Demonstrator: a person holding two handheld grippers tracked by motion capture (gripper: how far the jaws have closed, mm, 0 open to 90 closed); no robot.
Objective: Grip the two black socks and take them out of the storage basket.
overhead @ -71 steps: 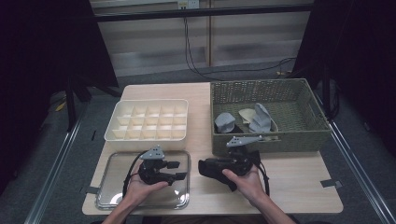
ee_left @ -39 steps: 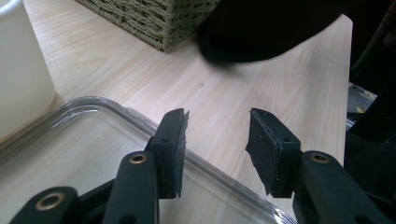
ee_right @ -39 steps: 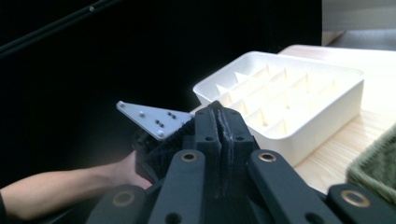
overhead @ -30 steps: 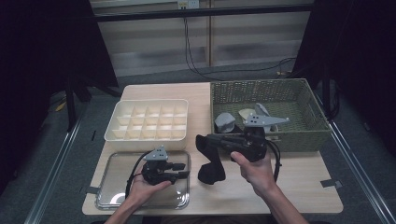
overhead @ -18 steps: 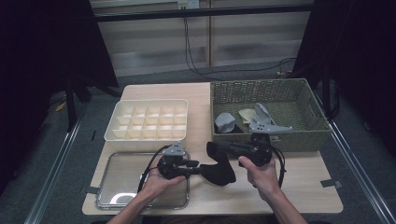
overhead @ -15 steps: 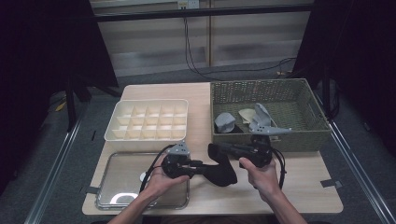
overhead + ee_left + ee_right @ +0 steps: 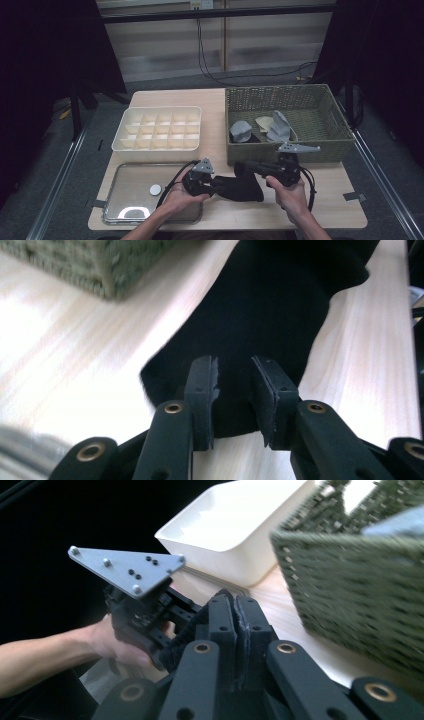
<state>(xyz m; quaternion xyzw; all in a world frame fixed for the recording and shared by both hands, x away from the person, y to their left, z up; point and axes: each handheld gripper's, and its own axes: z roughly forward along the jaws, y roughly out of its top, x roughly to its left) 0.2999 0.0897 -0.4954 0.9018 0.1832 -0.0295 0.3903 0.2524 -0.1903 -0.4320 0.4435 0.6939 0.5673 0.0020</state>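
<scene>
A black sock (image 7: 241, 187) lies flat on the wooden table in front of the basket. My right gripper (image 7: 243, 168) comes in from the right and is shut on its right end; in the right gripper view the jaws (image 7: 235, 614) pinch dark cloth. My left gripper (image 7: 218, 185) points right at the sock's left end. In the left gripper view the sock (image 7: 272, 305) runs away from the left gripper (image 7: 235, 390), with its near edge between the pads. Those jaws have just been closing, and a gap remains between them.
A green wicker basket (image 7: 285, 95) at the back right holds grey socks (image 7: 242, 131) and a pale one. A white compartment box (image 7: 157, 111) sits at the back left. A metal tray (image 7: 132, 175) with a small white disc (image 7: 155, 189) lies at the front left.
My left hand moved right, off the tray, to the sock's left end, and its jaws narrowed. My right hand came down and laid the hanging sock on the table.
</scene>
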